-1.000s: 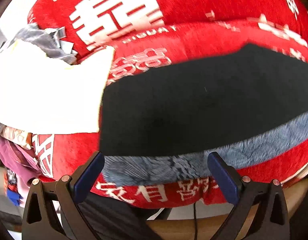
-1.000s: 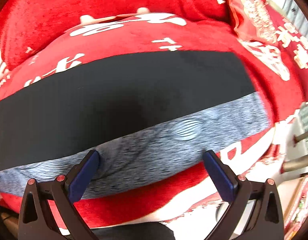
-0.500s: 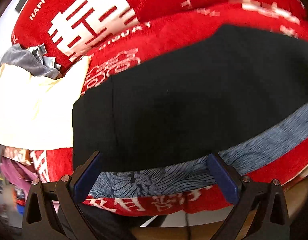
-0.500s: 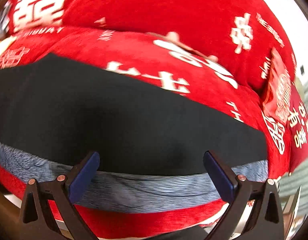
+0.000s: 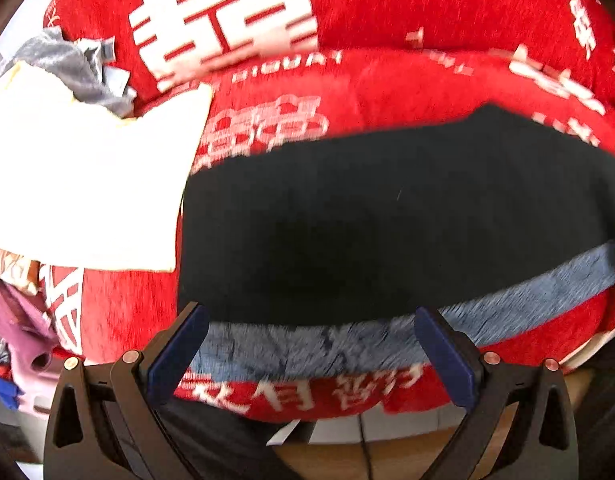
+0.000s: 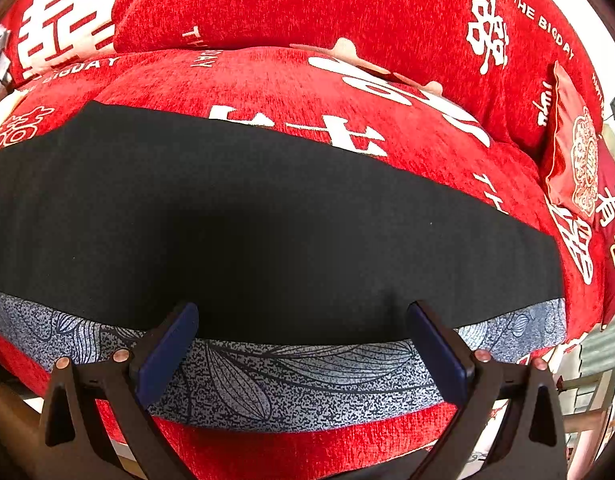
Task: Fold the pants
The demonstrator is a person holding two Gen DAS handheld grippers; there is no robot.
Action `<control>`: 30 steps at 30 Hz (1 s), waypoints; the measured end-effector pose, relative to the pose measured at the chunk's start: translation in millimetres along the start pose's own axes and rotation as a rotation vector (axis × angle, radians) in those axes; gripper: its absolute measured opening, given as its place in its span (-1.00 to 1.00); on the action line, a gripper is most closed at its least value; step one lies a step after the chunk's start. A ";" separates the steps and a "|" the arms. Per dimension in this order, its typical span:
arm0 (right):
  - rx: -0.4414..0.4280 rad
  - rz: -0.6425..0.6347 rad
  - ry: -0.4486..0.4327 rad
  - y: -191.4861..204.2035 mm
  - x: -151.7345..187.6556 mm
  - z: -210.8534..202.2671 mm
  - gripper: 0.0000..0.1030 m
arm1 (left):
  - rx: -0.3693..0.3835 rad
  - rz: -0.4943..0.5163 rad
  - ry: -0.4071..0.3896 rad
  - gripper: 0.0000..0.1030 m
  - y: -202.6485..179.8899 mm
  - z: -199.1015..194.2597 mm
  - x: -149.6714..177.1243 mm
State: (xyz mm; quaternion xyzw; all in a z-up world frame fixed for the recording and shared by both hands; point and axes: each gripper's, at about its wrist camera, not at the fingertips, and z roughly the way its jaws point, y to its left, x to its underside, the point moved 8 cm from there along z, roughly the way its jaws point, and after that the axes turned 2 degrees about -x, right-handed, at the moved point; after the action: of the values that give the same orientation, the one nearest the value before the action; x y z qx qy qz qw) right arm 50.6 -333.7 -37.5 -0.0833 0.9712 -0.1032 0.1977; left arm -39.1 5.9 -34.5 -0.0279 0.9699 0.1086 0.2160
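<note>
Matt black cloth pants (image 6: pixel 267 220) with a speckled blue-grey printed band lie on nubby red chenille-like cover (image 6: pixel 307 8).

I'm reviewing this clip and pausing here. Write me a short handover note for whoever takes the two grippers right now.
Left gripper: open, empty, at the near edge of the garment.
Right gripper: open, empty, at the same edge further along.
Black pants with a blue-grey leaf-print band lie flat in a long strip on the red cushion with white lettering. A white cloth lies beside their left end.
Done: pants look folded lengthwise.
Left: grip and fold again crosswise.
</note>
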 end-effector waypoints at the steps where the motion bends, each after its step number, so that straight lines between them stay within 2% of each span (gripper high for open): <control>1: 0.004 -0.002 -0.001 0.4 -0.2 -0.2 1.00 | -0.019 0.002 -0.012 1.00 -0.8 0.4 -5.6; 3: 0.009 -0.003 -0.004 0.2 -0.7 -0.5 1.00 | -0.064 0.003 0.001 1.00 1.8 11.8 -10.4; 6: 0.002 0.003 -0.004 -0.5 -0.1 -0.6 1.00 | -0.151 -0.025 0.076 1.00 22.0 40.9 -3.2; 8: -0.003 0.006 -0.004 0.1 0.6 -1.4 1.00 | -0.171 -0.067 0.127 1.00 40.6 55.1 8.3; 13: -0.033 0.013 0.000 -0.6 0.4 0.7 1.00 | -0.008 -0.207 0.156 1.00 66.5 62.6 23.2; 16: -0.054 0.015 0.009 -8.7 0.4 2.1 1.00 | -0.021 -0.189 0.162 1.00 65.2 63.4 21.3; 19: -0.030 0.071 0.027 -41.3 4.5 9.2 1.00 | -0.066 -0.160 0.159 1.00 59.4 55.7 14.7; 21: -0.051 0.155 0.041 -75.4 11.6 19.3 1.00 | -0.070 -0.149 0.127 1.00 51.5 43.2 4.4; 23: -0.134 0.262 0.031 -110.3 16.4 30.4 1.00 | -0.032 -0.144 0.100 1.00 36.9 30.7 -8.8; 24: -0.142 0.290 0.016 -125.7 15.9 33.7 1.00 | -0.017 -0.133 0.089 1.00 27.6 25.8 -15.4; 25: -0.107 0.303 0.012 -147.2 15.4 39.3 1.00 | -0.001 -0.107 0.078 1.00 13.7 20.5 -23.0; 27: -0.114 0.350 0.014 -173.9 15.4 47.1 1.00 | 0.023 -0.058 0.067 1.00 -13.6 15.1 -33.5; 30: -0.073 0.415 0.013 -217.0 12.8 60.2 1.00 | 0.084 0.037 0.073 1.00 -75.5 12.4 -49.5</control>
State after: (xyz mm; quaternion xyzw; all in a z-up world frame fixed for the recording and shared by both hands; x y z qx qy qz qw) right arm 89.4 -555.7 -45.8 0.1120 0.9720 -0.0254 0.2051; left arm 18.5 -64.6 -39.4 -0.0048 0.9812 0.0706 0.1796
